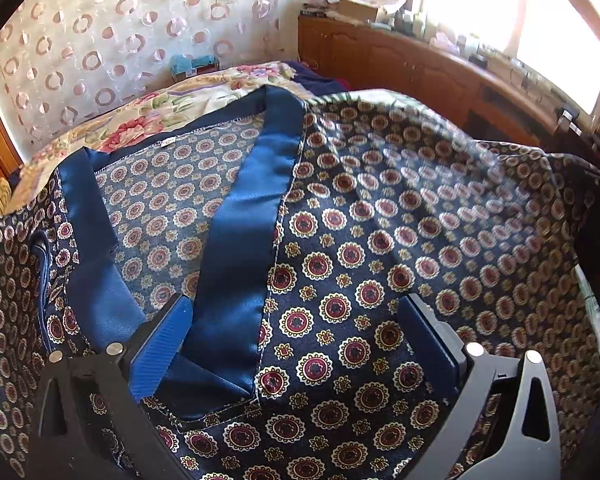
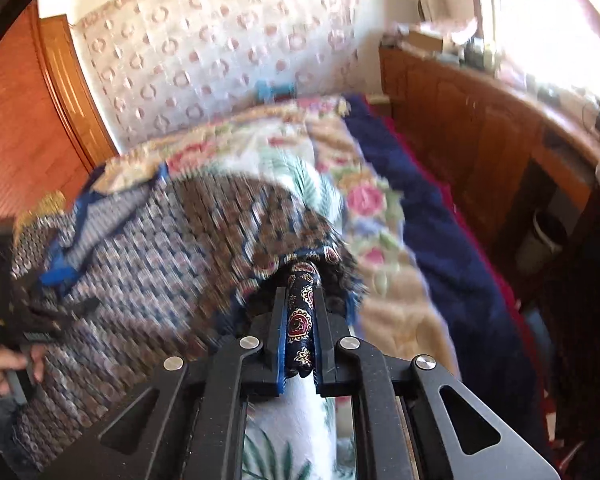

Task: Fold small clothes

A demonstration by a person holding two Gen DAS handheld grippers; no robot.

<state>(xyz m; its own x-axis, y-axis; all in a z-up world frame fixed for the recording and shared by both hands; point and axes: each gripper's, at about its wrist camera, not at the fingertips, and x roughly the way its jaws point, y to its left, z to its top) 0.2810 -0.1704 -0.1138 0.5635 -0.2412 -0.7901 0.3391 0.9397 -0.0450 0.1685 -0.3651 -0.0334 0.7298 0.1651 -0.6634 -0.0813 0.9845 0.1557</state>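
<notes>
Here right tool (image 2: pixel 301 322) pinches bunched medallion-print garment (image 2: pixel 300 320), satin-trimmed.

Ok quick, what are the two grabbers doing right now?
Left gripper: open wide over the patterned garment, gripping nothing.
Right gripper: shut on a fold of the patterned garment.

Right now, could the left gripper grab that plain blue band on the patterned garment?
Probably yes: the left gripper is wide open just above the blue band, whose lower end lies between its fingers with nothing covering it.

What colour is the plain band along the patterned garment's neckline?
Solid blue band, on the medallion-print garment; clearest in the left wrist view.
</notes>
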